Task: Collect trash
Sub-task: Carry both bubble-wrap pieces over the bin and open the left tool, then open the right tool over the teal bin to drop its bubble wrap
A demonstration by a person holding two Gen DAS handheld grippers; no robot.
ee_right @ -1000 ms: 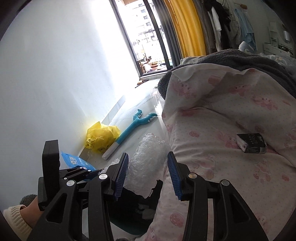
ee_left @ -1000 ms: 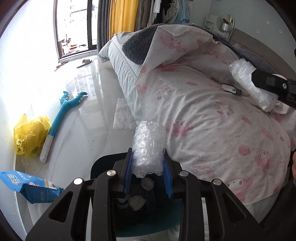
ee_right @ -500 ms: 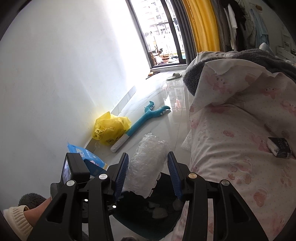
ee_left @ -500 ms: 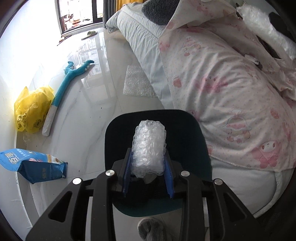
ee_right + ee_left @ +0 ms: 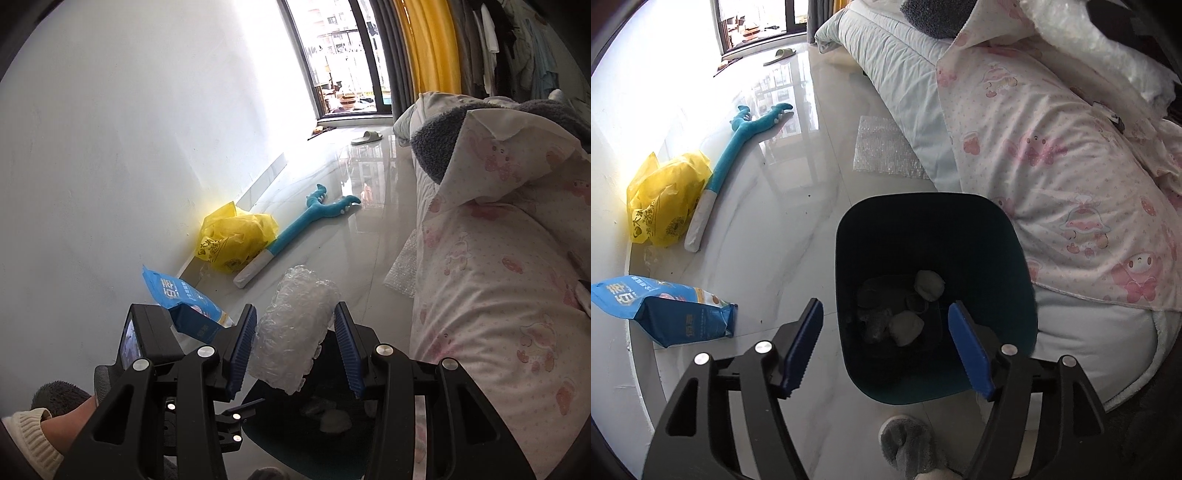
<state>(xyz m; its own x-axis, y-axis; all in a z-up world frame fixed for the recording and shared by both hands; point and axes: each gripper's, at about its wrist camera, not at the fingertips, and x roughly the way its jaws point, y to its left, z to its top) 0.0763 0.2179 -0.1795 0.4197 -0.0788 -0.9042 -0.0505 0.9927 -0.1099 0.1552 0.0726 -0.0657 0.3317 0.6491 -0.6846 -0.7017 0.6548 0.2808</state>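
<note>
A glossy white marble floor (image 5: 798, 206) runs toward the balcony door at 12 o'clock, with the bed (image 5: 1052, 155) along my right. The dark teal bin (image 5: 1015, 236) stands on the floor against the bed's corner, straight beneath my left tool (image 5: 884, 349).

What has just changed: half a second ago that left tool pinched a roll of bubble wrap over the bin; now its blue pads stand spread wide with nothing between them. I judge the roll has dropped in among the crumpled wads at the bottom, though I cannot pick it out in the dark. One piece is done, then.

My right tool (image 5: 295, 345) pinches the second bubble-wrap roll (image 5: 295, 328). Its long axis runs along the fingers, free end pointing to about 12 o'clock, slightly tilted toward 1, the near end hanging over the bin's mouth.

More trash lies out: a flat bubble-wrap sheet (image 5: 882, 149) by the bed at 12 o'clock, a yellow bag (image 5: 665, 199) and blue packet (image 5: 665, 312) at 9 and 10.
</note>
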